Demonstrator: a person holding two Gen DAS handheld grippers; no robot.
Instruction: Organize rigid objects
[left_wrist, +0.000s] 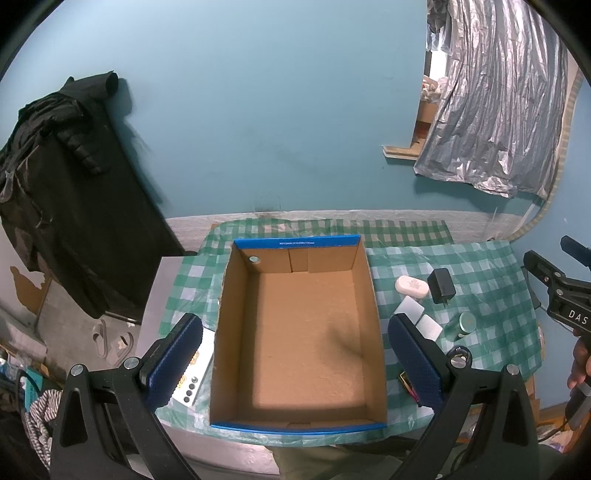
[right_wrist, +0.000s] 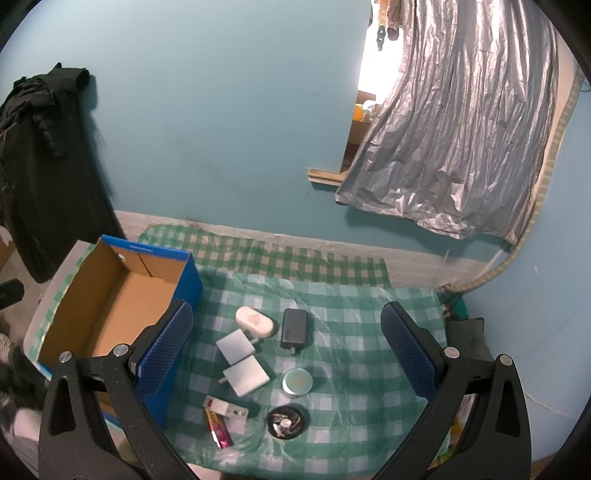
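Note:
An empty blue cardboard box (left_wrist: 295, 243) (right_wrist: 184, 288) stands on the green checked cloth. My left gripper (left_wrist: 295, 363) hangs open above it, fingers spread to either side of the box. To the box's right lie a white soap-like case (right_wrist: 255, 322) (left_wrist: 410, 286), a black charger (right_wrist: 294, 328) (left_wrist: 441, 285), two white square adapters (right_wrist: 236, 345) (right_wrist: 246, 374), a round green tin (right_wrist: 297, 381) (left_wrist: 464, 324), a black round fan-like part (right_wrist: 287, 421), a small white device (right_wrist: 227, 406) and a pink wrapper (right_wrist: 218, 428). My right gripper (right_wrist: 288, 356) is open above these, holding nothing.
Dark clothes (left_wrist: 62, 184) hang at the left by the wall. A silver curtain (right_wrist: 454, 129) covers a doorway at the right. A white card with coins (left_wrist: 190, 384) lies left of the box. The table edge (left_wrist: 221, 448) is close to me.

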